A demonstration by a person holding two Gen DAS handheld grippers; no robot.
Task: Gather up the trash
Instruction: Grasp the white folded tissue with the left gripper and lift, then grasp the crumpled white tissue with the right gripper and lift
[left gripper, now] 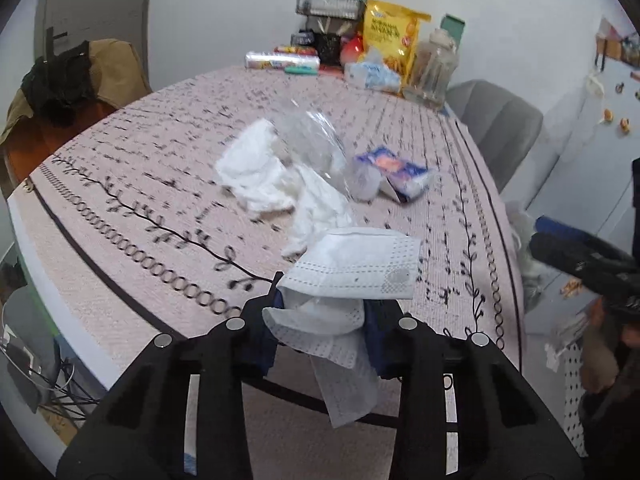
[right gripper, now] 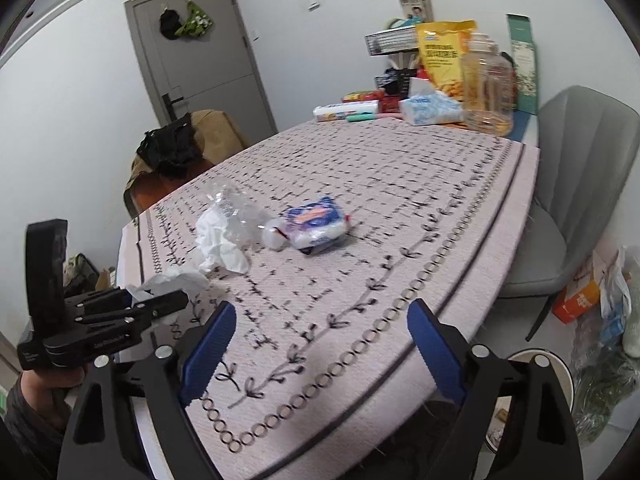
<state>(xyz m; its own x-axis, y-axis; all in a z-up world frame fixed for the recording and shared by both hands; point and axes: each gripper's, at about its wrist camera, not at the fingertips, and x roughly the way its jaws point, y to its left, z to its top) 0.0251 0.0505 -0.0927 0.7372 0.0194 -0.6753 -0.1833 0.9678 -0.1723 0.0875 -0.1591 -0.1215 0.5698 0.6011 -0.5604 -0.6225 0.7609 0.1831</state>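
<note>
White perforated fabric, a crumpled face mask (left gripper: 352, 276), is pinched between the blue pads of the left gripper (left gripper: 324, 320) at the near edge of the table; its jaws are clamped on the lower folds, while most of the mask fans out above and a loose strip hangs below. The right gripper (right gripper: 320, 344) hovers with jaws apart and nothing between them, also over the near edge.

The hold looks shallow to me: a quick lift could let the mask slide free, and the dangling strip could snag on the table's rim.

Beyond the mask lie the remaining pieces: crumpled white tissues (left gripper: 256, 176) just behind it, a crushed clear plastic bottle (left gripper: 320, 148) touching them, and a blue-and-white snack wrapper (left gripper: 400, 172) beside the bottle's cap end.

The pink woven tablecloth with black vine and ring borders (right gripper: 400, 240) covers the table. Farther back than the mask stand a yellow snack bag (right gripper: 444, 56), a clear jar (right gripper: 488, 84) and a tissue pack (right gripper: 428, 108) near the white wall. A grey upholstered chair (right gripper: 580, 184) stands at the right, a grey door (right gripper: 204, 52) to the left.
</note>
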